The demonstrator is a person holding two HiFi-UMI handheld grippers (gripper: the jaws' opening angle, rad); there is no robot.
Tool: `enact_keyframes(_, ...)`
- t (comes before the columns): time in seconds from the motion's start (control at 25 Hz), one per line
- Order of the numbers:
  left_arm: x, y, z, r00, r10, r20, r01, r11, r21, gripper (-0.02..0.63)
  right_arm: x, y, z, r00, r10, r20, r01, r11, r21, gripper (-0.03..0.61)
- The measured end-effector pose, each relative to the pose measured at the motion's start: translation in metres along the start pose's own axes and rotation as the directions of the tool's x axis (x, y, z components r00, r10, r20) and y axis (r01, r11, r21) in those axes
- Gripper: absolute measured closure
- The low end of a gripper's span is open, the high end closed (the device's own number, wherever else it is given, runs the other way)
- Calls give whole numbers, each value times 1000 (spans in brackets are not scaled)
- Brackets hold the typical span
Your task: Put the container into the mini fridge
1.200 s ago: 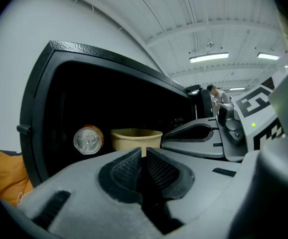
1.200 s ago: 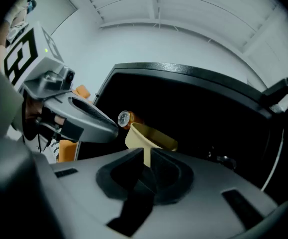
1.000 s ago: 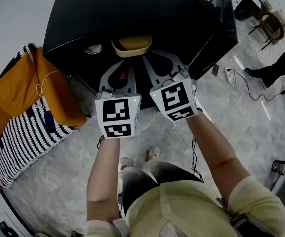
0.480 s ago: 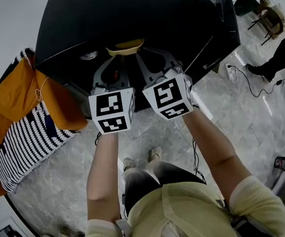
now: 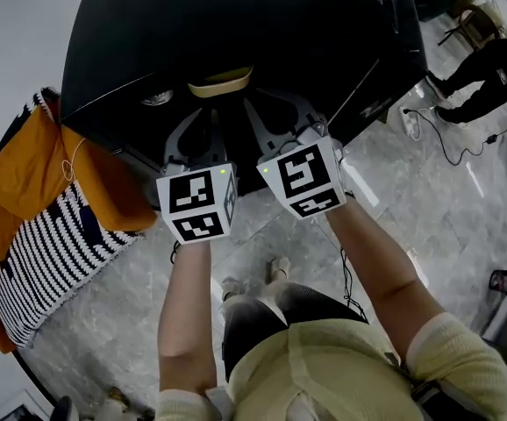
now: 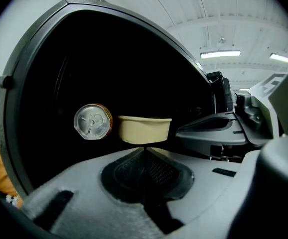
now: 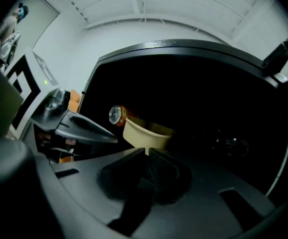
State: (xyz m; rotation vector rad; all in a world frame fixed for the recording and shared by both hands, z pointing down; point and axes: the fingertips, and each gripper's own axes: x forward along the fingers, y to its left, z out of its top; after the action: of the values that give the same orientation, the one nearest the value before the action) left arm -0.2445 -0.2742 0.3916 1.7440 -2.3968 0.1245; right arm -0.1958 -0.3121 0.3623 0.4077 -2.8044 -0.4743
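Placement step, judged nearly complete: the container (image 6: 144, 129) sits inside the mini fridge (image 5: 236, 24), just beside a can (image 6: 92, 122) (seen end-on). The left gripper (image 6: 144, 149) and right gripper (image 7: 147, 151) have jaws together at the fridge mouth; next comes a straight withdrawal.

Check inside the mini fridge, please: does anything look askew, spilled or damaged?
The orange can left of the container seems to lie on its side, top facing the opening, whereas the container is level. No spill or damage shows.
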Motion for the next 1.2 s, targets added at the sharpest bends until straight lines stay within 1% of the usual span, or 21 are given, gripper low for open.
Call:
enact_keyframes(0.28,-17,-7,-7,999,-31,-20,31,1000,2,586,-21,3,-4,999,-27,-22,29,996,81,535)
enact_keyframes(0.52,-37,-9,7,998,-58,-16,58,998,18,586,-44,4,4,999,-49,-21,52,990,128,535)
enact_keyframes(0.72,-57,-22,21,993,-121,-8,121,993,-6,586,-67,6,9,998,-59,-13,61,981,187,535)
enact_keyframes(0.8,-66,-24,27,991,-134,6,134,991,-11,586,-75,6,9,998,-69,-10,69,974,214,535)
enact_keyframes(1.04,-95,-27,36,992,-125,34,126,992,-25,586,-102,7,15,996,-91,12,83,952,295,535)
enact_keyframes(1.2,-112,-30,42,990,-125,60,126,992,-21,586,-115,8,22,993,-112,30,97,942,321,535)
